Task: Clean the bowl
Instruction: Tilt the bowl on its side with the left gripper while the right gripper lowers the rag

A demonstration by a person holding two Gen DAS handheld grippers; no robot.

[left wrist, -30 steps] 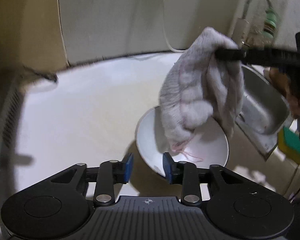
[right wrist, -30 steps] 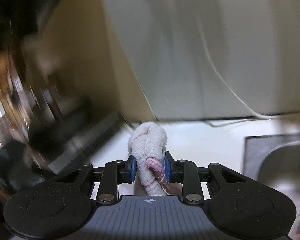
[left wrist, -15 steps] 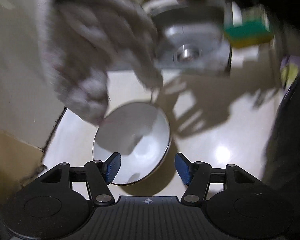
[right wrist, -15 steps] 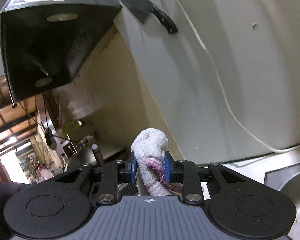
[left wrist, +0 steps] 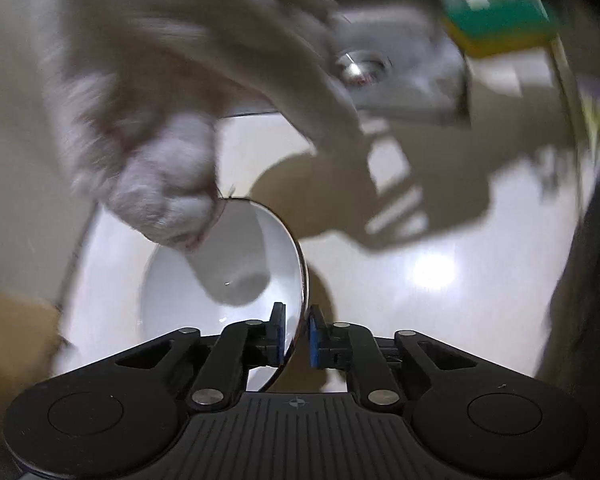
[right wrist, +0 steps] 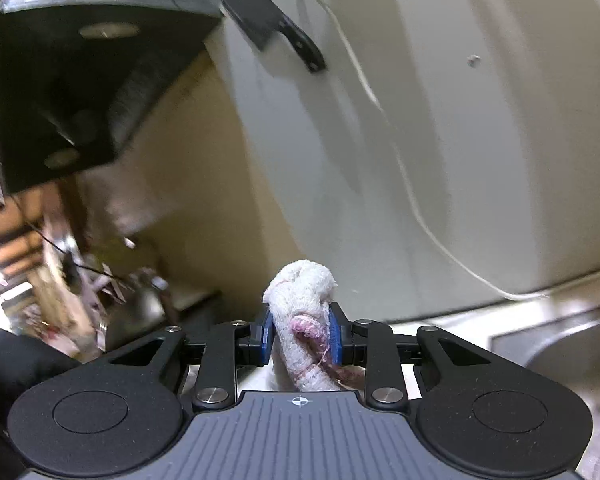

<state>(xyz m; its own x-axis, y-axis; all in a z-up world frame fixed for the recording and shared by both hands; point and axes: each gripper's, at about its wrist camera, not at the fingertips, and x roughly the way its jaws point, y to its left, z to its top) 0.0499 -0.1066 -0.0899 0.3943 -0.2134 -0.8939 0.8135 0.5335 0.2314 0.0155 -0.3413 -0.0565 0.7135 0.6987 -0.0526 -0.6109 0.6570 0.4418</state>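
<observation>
Bowl [left wrist: 236,280], glossy white, tilted

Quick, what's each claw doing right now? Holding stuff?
Left claw: closed on the rim of the white bowl.
Right claw: closed on the white washcloth.

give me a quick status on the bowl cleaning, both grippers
Left gripper shut on the white bowl rim. Right gripper shut on the bunched white cloth, which hangs over the bowl. Nothing in the way.
</observation>
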